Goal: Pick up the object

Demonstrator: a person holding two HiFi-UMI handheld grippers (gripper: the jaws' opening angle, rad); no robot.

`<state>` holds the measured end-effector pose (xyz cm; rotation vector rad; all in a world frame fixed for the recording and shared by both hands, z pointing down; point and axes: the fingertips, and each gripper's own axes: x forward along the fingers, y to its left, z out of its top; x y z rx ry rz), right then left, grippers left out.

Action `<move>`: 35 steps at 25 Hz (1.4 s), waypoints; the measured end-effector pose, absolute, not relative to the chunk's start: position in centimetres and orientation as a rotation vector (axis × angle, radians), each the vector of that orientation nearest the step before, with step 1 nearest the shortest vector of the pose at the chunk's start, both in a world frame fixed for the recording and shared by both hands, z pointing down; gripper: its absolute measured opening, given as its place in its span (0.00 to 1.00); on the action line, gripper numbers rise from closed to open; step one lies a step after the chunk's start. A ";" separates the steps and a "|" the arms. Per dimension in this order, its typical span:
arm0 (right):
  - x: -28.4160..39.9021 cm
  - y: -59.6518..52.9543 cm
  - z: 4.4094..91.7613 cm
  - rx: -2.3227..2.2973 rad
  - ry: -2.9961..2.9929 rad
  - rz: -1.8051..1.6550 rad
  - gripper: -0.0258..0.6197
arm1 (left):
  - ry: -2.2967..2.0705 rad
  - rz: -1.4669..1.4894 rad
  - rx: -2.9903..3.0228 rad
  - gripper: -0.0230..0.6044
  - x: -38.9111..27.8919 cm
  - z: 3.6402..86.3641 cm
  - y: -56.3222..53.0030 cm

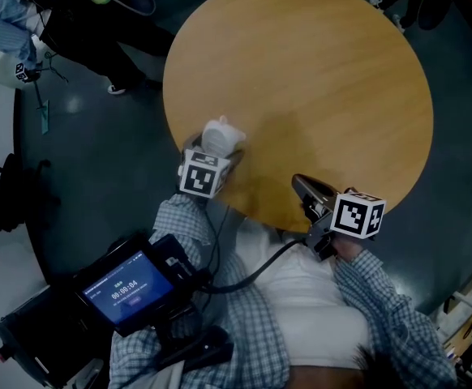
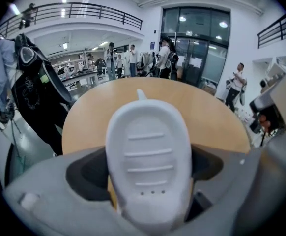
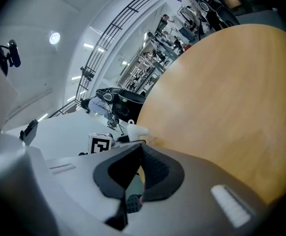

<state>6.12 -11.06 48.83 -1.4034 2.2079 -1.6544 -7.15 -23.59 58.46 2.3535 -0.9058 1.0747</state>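
A: What is held at the left, and why in that way?

B: A white, rounded plastic object (image 2: 148,146) with raised ribs across its face is clasped by the left tongs (image 1: 216,147), with a dark pad pressed to each flank. It is held at the near-left edge of the round, pale wooden counter (image 1: 317,71), and its ribbed face is turned back toward the tongs' own camera. The hold is judged to suit a pick-up: the narrower sides are taken, so the smooth shell is less likely to be let slip. Whether the counter is touched by its underside cannot be told.

A: And on the right?

B: The right tongs (image 3: 139,173) are closed on nothing, their textured pads brought together. They are set low at the near edge of the counter, well apart from the object. It is judged that they are placed out of the way, since one grip is enough for so small a thing.

A: How is the surface to be described?

B: A smooth, evenly grained top is shown, with a soft shadow cast beside the object.

A: And the room?

B: At the left a dark garment (image 2: 32,97) is hung on a stand, and a railed balcony (image 2: 84,11) is seen above it. Standing people (image 2: 133,58) are seen further back among benches, then tall glass doors (image 2: 197,38). The counter is surrounded by a dark, glossy floor (image 1: 98,152).
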 end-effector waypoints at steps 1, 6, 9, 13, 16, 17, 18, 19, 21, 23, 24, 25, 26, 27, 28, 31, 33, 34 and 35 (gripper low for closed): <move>6.1 -11.2 49.0 -1.396 2.210 -1.653 0.04 | -0.894 1.031 2.359 0.78 -6.6 57.9 -23.1; 5.8 -11.6 48.8 -1.375 2.227 -1.636 0.04 | -0.854 0.917 2.415 0.78 -4.9 54.7 -20.0; 5.5 -11.7 47.5 -1.370 2.248 -1.610 0.04 | -0.847 0.829 2.441 0.78 -4.5 51.8 -18.3; 5.2 -11.9 46.7 -1.359 2.266 -1.587 0.04 | -0.836 0.671 2.442 0.78 -4.1 49.0 -17.1; 5.2 -12.3 47.1 -1.352 2.270 -1.586 0.04 | -0.806 0.556 2.429 0.78 -3.9 48.4 -16.8; 5.2 -12.5 47.1 -1.350 2.273 -1.583 0.04 | -0.793 0.523 2.429 0.78 -3.7 48.2 -16.7; 5.1 -12.5 46.9 -1.350 2.276 -1.579 0.04 | -0.779 0.491 2.429 0.78 -3.6 47.8 -16.5; 5.1 -12.4 46.6 -1.349 2.280 -1.574 0.04 | -0.766 0.457 2.427 0.78 -3.6 47.3 -16.3; 5.0 -12.0 45.8 -1.348 2.288 -1.562 0.04 | -0.747 0.395 2.418 0.78 -3.5 46.3 -15.8; 4.9 -11.9 45.4 -1.342 2.299 -1.551 0.04 | -0.745 0.362 2.417 0.78 -3.5 45.8 -15.7; 4.8 -11.9 45.3 -1.340 2.308 -1.545 0.04 | -0.749 0.356 2.421 0.78 -3.6 45.7 -15.7; 4.8 -11.9 45.3 -1.342 2.319 -1.538 0.04 | -0.753 0.355 2.425 0.78 -3.6 45.7 -15.8; 4.7 -11.9 45.3 -1.349 2.333 -1.527 0.04 | -0.754 0.358 2.428 0.78 -3.6 45.7 -15.8; 4.8 -11.9 45.4 -1.358 2.348 -1.516 0.04 | -0.753 0.360 2.429 0.78 -3.6 45.8 -15.8; 4.8 -11.9 45.5 -1.366 2.362 -1.507 0.04 | -0.751 0.363 2.430 0.78 -3.5 45.8 -15.7; 4.6 -11.7 45.7 -1.369 2.379 -1.505 0.04 | -0.739 0.376 2.439 0.78 -3.4 46.0 -15.4; 4.5 -11.6 45.8 -1.364 2.375 -1.511 0.04 | -0.729 0.381 2.443 0.78 -3.3 46.0 -15.3; 4.4 -11.6 45.8 -1.362 2.374 -1.513 0.04 | -0.726 0.378 2.442 0.78 -3.3 46.0 -15.2; 4.3 -11.6 45.9 -1.360 2.374 -1.514 0.04 | -0.724 0.375 2.440 0.78 -3.3 46.0 -15.2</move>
